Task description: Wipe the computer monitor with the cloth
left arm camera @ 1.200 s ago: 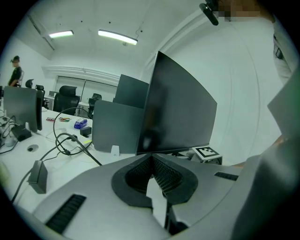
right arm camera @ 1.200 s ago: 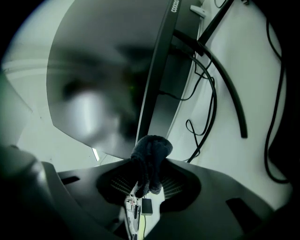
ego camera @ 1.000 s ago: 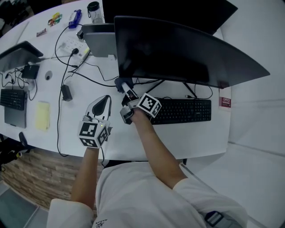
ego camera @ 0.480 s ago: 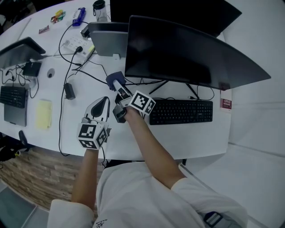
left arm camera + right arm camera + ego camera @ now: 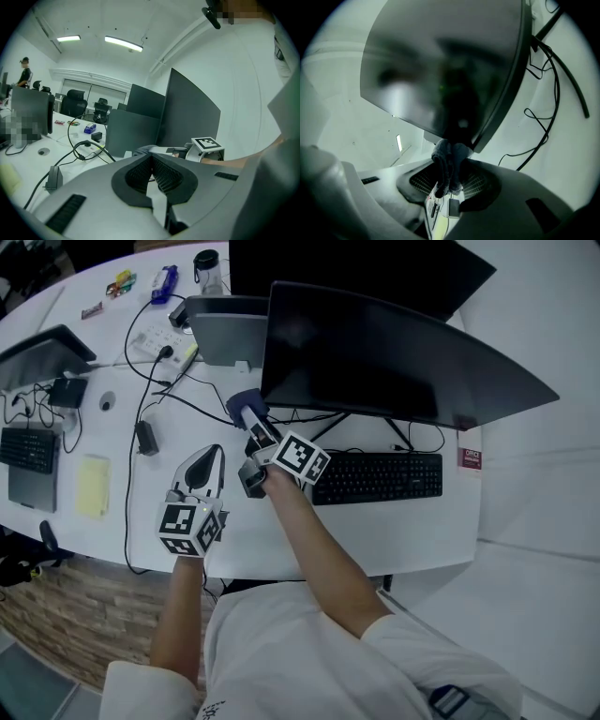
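The big dark monitor (image 5: pixel 394 352) stands at the back of the white desk, its screen filling the right gripper view (image 5: pixel 440 70). My right gripper (image 5: pixel 251 427) is shut on a bunched blue-grey cloth (image 5: pixel 242 401), just off the monitor's lower left corner. In its own view the cloth (image 5: pixel 446 152) sticks up from between the pads of the right gripper (image 5: pixel 449 163), right below the screen's bottom edge. My left gripper (image 5: pixel 210 465) hovers over the desk left of it, jaws shut with nothing between them (image 5: pixel 151 157).
A black keyboard (image 5: pixel 375 476) lies under the monitor. A second grey screen (image 5: pixel 225 329) stands to the left, with cables (image 5: pixel 141 399) and a power strip (image 5: pixel 155 334) around it. A yellow notepad (image 5: pixel 92 484) and another keyboard (image 5: pixel 21 448) lie far left.
The right gripper carried the cloth left and away from the keyboard's end to the monitor's lower left corner, then almost stopped. The left gripper hardly moved.
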